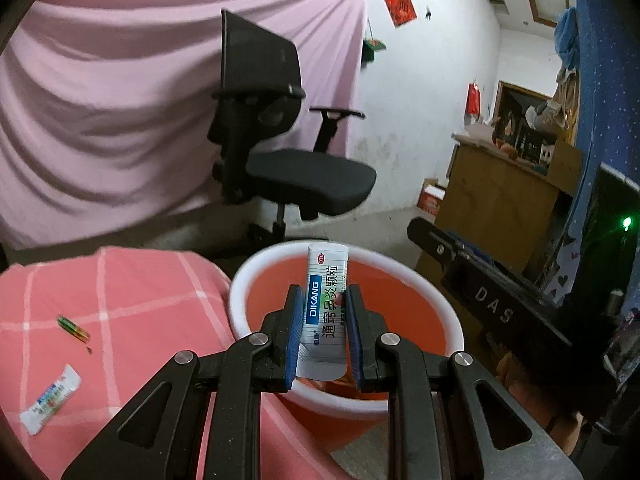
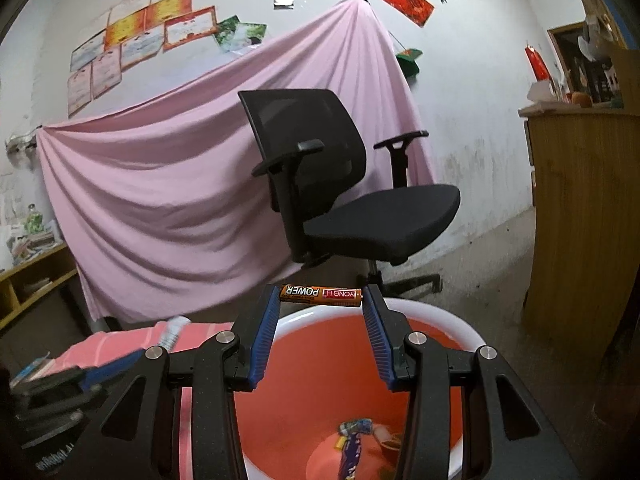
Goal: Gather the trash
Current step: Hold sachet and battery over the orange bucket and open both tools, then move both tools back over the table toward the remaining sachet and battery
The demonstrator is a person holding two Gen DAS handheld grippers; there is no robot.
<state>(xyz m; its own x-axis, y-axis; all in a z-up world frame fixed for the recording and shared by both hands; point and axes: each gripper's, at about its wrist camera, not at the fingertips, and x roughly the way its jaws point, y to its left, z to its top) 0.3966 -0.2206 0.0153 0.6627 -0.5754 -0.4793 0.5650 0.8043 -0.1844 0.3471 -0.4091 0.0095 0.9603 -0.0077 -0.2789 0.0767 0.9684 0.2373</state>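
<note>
My left gripper [image 1: 322, 300] is shut on a white DIKANG medicine sachet [image 1: 325, 312], held upright over the orange bucket with a white rim [image 1: 256, 264]. My right gripper [image 2: 322, 298] is shut on an orange battery [image 2: 320, 295], clamped end to end between the fingertips above the same bucket [image 2: 460, 328]. Several wrappers [image 2: 354, 436] lie at the bucket's bottom. On the pink checked cloth [image 1: 120, 300] lie a white sachet [image 1: 50, 404] and a small green wrapper [image 1: 73, 327]. The right gripper's body [image 1: 480, 300] shows in the left wrist view.
A black office chair [image 2: 348, 184] stands behind the bucket before a pink hanging sheet [image 2: 160, 200]. A wooden cabinet [image 2: 580, 220] stands at the right. A low wooden shelf [image 2: 32, 280] is at the left. Another sachet [image 2: 174, 330] lies at the cloth's far edge.
</note>
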